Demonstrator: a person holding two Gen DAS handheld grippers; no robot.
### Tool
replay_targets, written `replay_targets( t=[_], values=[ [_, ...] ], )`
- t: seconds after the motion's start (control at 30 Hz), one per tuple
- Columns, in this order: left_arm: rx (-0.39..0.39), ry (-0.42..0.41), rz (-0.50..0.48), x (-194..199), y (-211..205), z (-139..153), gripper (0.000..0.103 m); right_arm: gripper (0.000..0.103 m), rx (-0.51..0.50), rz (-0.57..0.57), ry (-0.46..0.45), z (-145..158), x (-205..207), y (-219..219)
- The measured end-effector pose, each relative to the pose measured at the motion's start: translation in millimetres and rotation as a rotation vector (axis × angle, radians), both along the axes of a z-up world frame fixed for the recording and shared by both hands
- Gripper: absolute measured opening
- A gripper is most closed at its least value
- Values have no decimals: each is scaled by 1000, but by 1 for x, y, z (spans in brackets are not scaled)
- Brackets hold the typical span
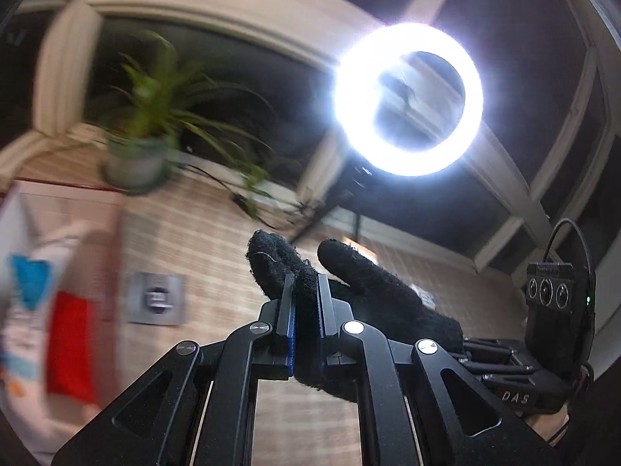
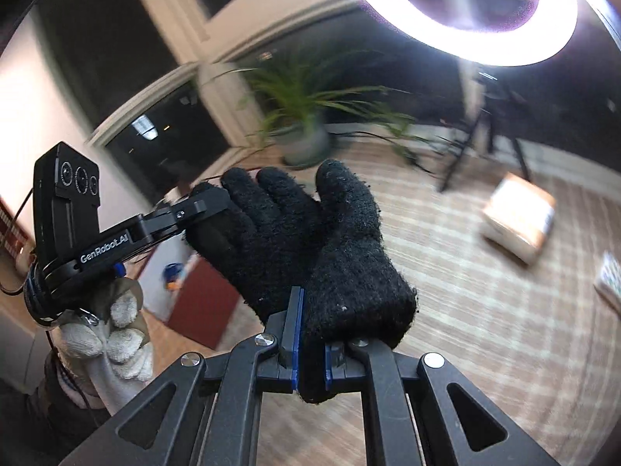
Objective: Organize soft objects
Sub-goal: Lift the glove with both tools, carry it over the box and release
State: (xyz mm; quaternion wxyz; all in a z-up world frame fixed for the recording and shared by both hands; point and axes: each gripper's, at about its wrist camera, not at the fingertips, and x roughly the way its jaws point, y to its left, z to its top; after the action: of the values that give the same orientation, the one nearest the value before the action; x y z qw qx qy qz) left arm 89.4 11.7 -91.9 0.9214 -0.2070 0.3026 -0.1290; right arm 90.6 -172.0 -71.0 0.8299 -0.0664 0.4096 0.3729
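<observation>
A fuzzy black glove [image 1: 384, 295] hangs in the air, stretched between both grippers. My left gripper [image 1: 306, 283] is shut on the glove's finger end, its blue pads pinching the fabric. In the right wrist view the same left gripper [image 2: 205, 204] reaches in from the left and clamps the fingertips of the glove [image 2: 306, 233]. My right gripper [image 2: 308, 310] is shut on the cuff edge. The right gripper's body [image 1: 543, 349] shows at the right of the left wrist view, its tips hidden behind the cuff. A hand in a white knit glove [image 2: 112, 334] holds the left gripper.
A bright ring light [image 1: 407, 97] on a tripod [image 2: 485, 136] glares ahead. A potted plant [image 1: 136, 155] stands by the dark windows. A cardboard box [image 2: 516, 217] lies on the wooden floor. A blurred white, blue and red bag [image 1: 58, 310] is at the left.
</observation>
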Motion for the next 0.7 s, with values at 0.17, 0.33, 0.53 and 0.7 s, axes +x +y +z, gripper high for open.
replay_targets(
  t=[0.17, 0.33, 0.53, 0.7],
  values=[
    [12, -33, 123, -46, 53, 12, 7, 8, -42, 137, -45, 4, -26, 62],
    [52, -40, 265, -90, 103, 11, 7, 8, -85, 253, -64, -6, -51, 125],
    [86, 4, 400, -119, 146, -6, 7, 8, -155, 337, -77, -32, -70, 184],
    [86, 62, 464, -132, 175, -25, 7, 8, -221, 376, -92, -51, -77, 221]
  ],
)
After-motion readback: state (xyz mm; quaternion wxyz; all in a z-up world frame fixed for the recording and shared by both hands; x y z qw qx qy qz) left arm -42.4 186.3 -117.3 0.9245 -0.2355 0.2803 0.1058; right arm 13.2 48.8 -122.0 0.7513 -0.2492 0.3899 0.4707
